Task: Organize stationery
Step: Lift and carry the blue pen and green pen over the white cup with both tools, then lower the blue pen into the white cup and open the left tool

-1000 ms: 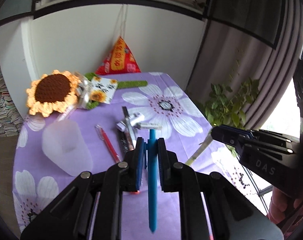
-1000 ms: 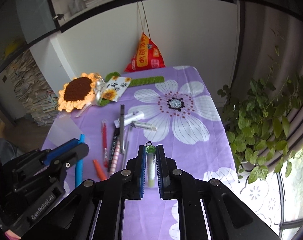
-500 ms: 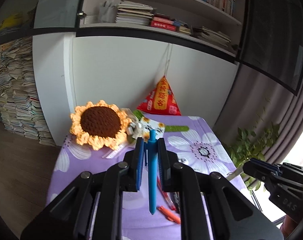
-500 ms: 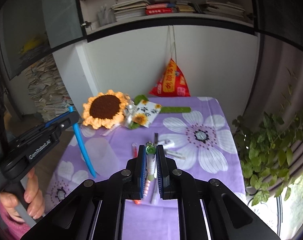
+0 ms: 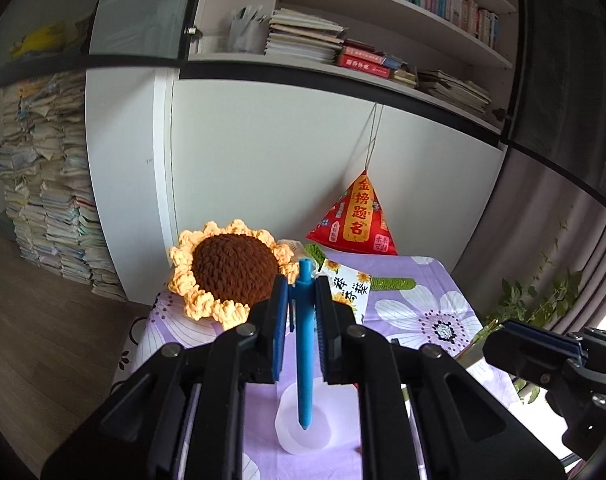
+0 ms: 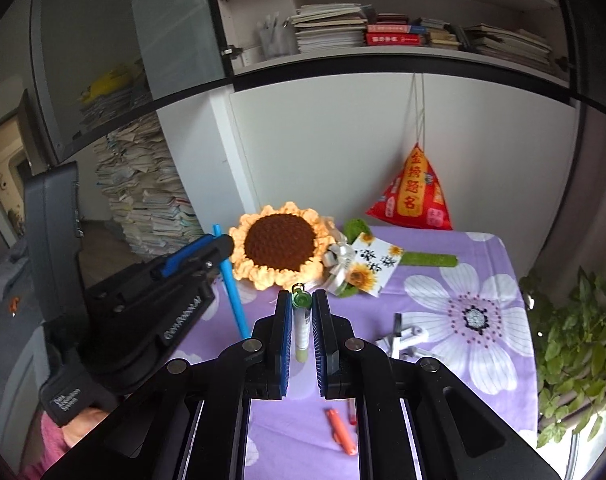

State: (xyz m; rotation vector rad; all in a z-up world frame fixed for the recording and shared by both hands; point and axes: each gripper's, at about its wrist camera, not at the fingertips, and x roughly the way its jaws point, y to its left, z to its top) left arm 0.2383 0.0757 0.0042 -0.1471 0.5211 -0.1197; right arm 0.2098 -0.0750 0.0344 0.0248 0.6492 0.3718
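Since a second ago you have lifted both grippers off the counter [image 5: 431, 280] and tipped them up, so the loose pens that filled the earlier pictures have slid down under the jaws and the bookshelf [image 5: 343, 52] now fills the top.

Left wrist view: your left gripper [image 5: 301, 312] has its jaws clamped on the blue pen [image 5: 305, 344]. The pen stands nearly upright between them, its cap end poking just above the jaw tips and its writing tip hanging below, right over the mouth of the translucent cup [image 5: 303, 428]. The crochet sunflower [image 5: 231, 270] sits beyond the jaws to their left. The pen looks like a light, stiff, smooth plastic barrel; held at its upper part as now it could swing or slip, so keep the squeeze steady until the tip is inside the cup.

Right wrist view: your right gripper [image 6: 301, 308] is closed on the green-capped pen [image 6: 301, 324], cap with its small ring at the jaw tips, pale barrel running back between the pads. It too should be light and slick; the grip near the cap is short. An orange pen [image 6: 341, 432] lies on the counter below the jaws, and the left gripper shows off to their left, carrying the blue pen.
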